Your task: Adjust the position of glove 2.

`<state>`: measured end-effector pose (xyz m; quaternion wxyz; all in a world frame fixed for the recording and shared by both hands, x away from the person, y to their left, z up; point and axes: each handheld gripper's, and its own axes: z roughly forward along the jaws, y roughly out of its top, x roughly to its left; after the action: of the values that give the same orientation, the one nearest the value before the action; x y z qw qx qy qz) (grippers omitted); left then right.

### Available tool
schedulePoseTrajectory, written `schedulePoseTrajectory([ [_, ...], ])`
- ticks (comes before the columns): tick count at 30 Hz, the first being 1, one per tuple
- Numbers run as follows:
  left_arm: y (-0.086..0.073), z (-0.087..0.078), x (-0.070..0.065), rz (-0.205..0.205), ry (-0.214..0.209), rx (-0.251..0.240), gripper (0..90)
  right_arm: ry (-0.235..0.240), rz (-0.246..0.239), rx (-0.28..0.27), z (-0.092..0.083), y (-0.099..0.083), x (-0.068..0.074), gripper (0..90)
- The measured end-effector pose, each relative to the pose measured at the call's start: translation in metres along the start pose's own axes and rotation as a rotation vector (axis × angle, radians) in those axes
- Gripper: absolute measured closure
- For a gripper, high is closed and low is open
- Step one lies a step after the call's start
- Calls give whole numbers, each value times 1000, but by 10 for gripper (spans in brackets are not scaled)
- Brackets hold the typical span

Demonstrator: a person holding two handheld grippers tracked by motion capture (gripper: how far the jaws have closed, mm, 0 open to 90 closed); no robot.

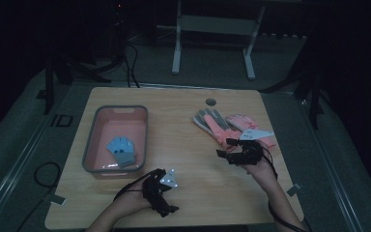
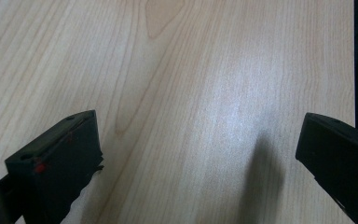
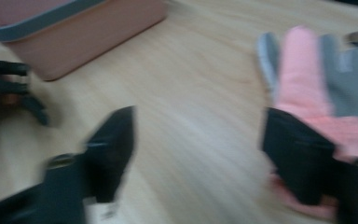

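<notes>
Two pink and grey gloves lie side by side right of the table's middle, one [image 1: 211,123] nearer the centre and one [image 1: 244,123] further right. My right gripper [image 1: 224,147] hovers at their near end. In the right gripper view it [image 3: 198,149] is open with bare wood between the jaws, and its right jaw stands in front of a glove's [image 3: 307,79] cuff. A blue glove [image 1: 122,150] lies in the pink basin [image 1: 91,140]. My left gripper [image 1: 164,193] rests near the front edge, wide open [image 2: 200,154] over bare tabletop.
The pink basin [image 3: 88,32] with its grey rim stands at the table's left. A small round grommet [image 1: 210,101] sits near the far edge. A white frame [image 1: 212,29] stands on the floor beyond the table. The room around is dark.
</notes>
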<state>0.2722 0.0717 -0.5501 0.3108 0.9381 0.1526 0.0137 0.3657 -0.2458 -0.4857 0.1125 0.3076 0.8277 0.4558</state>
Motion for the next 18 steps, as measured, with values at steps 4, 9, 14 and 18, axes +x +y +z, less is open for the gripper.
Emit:
schedulePoseTrajectory([
  [4, -1, -1, 1, -11, 14, -17, 2, -59, -4, 27, -4, 7, -18, 529],
  [9, -2, -2, 1, -4, 32, -37, 2, -109, -8, 38, 0, 12, -35, 500],
  [14, -4, -1, 2, -18, 46, -37, 2, -132, 26, 62, 10, 17, -55, 515],
  [18, -4, -1, 2, -11, 50, -39, 2, -148, 46, 103, 22, 24, -71, 571],
])
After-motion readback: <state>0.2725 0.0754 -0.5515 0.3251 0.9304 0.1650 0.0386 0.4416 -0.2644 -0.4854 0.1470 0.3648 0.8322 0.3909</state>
